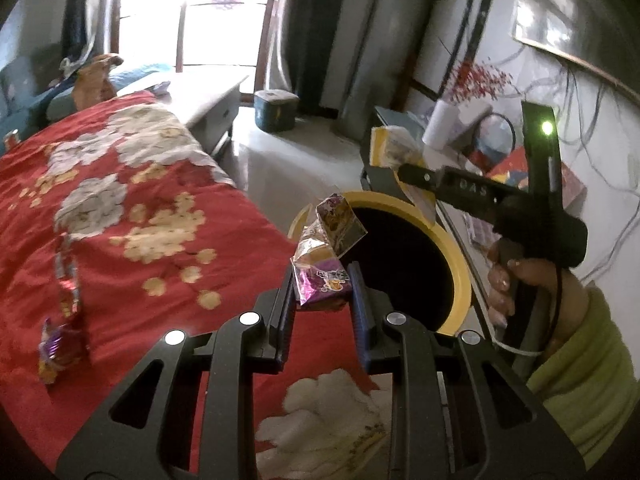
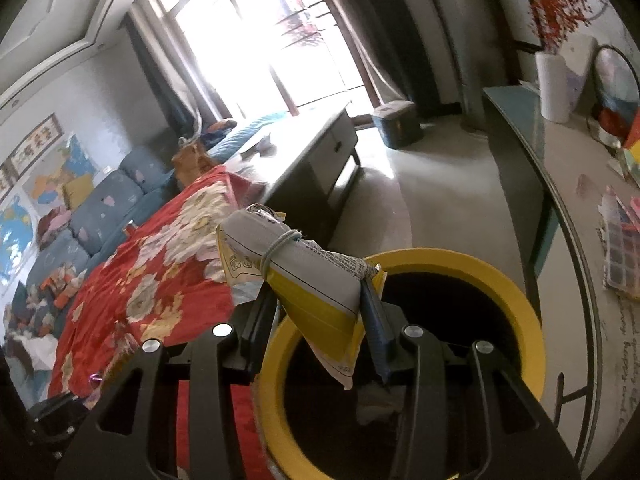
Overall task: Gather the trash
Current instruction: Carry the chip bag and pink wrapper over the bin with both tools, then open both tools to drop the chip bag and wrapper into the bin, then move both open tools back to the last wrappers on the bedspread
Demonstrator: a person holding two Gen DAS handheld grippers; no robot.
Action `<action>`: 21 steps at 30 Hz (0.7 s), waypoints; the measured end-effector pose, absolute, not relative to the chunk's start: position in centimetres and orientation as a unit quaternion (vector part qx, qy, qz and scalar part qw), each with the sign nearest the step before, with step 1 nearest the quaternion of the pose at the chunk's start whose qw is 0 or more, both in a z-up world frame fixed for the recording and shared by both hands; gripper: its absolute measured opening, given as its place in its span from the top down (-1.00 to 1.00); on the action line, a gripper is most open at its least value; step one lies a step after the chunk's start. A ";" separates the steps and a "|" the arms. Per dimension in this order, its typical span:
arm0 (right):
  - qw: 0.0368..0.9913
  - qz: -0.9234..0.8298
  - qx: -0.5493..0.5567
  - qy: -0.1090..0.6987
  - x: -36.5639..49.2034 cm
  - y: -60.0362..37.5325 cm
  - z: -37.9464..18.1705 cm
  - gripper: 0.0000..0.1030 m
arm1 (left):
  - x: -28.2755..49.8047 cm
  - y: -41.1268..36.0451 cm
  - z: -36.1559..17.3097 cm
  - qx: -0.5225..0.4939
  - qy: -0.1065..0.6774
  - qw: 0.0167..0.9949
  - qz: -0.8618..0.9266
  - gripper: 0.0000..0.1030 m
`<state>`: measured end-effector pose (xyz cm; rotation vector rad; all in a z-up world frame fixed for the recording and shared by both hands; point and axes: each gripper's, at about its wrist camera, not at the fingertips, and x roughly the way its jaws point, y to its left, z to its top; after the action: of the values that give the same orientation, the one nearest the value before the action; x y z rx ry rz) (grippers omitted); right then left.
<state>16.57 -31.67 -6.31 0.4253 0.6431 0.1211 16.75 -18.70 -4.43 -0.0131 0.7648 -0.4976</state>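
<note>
Beside red floral quilt [image 1: 120,208]: yellow-rimmed bin [image 2: 460,268] on pale floor (window-lit room). Left gripper [image 1: 323,292] clamps purple snack wrapper [image 1: 324,256]; right gripper [image 2: 320,304] clamps yellow-grey packet [image 2: 304,276] over bin rim.

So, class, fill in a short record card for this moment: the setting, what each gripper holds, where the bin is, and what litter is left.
setting: room with a red floral blanket beside a yellow-rimmed bin
left gripper: shut on a purple snack wrapper, near the bin's rim
right gripper: shut on a grey and yellow packet tied with string, over the bin's mouth
bin contents: dark inside, hard to tell
litter left: another purple wrapper lying on the blanket
next step, likely: open the jaws over the bin
</note>
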 end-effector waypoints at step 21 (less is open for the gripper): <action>0.920 0.030 0.240 0.309 15.6 -35.5 -7.5 -0.33 | 18.2 -23.4 -6.5 0.016 0.376 0.887 -0.267 -0.62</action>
<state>15.63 -35.46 -7.51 0.4929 0.6343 0.0608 18.22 -23.39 -6.51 0.0329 0.7823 -0.5544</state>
